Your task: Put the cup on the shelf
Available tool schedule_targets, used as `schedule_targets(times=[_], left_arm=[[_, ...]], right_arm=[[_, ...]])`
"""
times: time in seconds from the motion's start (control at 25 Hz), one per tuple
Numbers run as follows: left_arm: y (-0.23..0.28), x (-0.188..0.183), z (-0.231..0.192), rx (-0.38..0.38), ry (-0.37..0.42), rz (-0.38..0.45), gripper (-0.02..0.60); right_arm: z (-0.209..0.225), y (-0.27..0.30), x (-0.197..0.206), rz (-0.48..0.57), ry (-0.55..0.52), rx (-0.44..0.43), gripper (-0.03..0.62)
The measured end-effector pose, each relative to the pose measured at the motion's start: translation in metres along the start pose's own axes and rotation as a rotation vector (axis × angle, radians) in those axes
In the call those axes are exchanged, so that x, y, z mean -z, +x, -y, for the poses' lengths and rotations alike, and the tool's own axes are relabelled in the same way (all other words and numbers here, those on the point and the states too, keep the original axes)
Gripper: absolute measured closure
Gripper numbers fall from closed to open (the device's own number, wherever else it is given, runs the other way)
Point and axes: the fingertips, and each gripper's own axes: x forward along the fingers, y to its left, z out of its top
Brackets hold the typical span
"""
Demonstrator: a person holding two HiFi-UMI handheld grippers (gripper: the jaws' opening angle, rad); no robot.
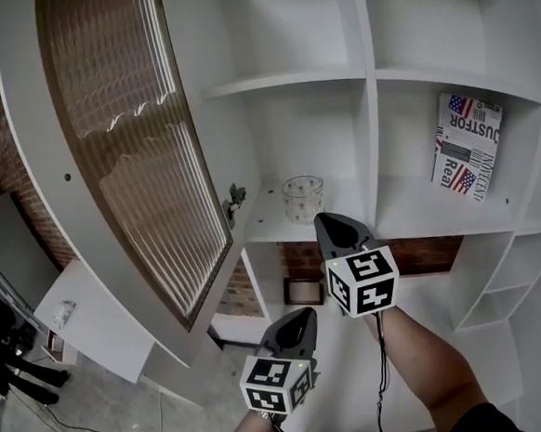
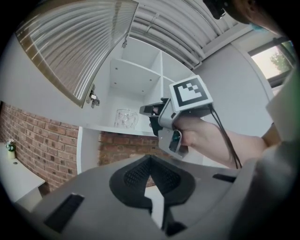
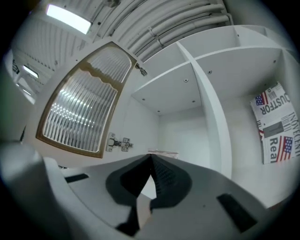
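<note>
A ribbed-glass door (image 1: 134,146) hangs open at left, a flag-printed book (image 1: 468,145) stands at right.

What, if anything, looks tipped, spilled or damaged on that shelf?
Nothing serious. The glass cup stands upright on the shelf, with no spill. Only the flag-printed book in the next compartment looks tilted.

Head camera above; others level; common shelf (image 1: 266,209)

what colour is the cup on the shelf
The cup is clear, colourless glass. It shows best in the head view.
</note>
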Motion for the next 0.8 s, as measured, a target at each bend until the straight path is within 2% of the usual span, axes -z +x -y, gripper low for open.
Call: schedule_targets(times=[0.48, 0.8], left_arm=[[-0.005, -0.003, 0.045, -0.111, -0.01, 0.026, 0.578], [-0.021, 0.015, 0.085, -0.219, -0.026, 0.02, 0.578]], right_arm=[[-0.006, -0.067, 0.017, -0.016, 0.034, -0.194, 0.594], [-0.006, -0.119, 0.041, -0.034, 0.044, -0.312, 0.594]])
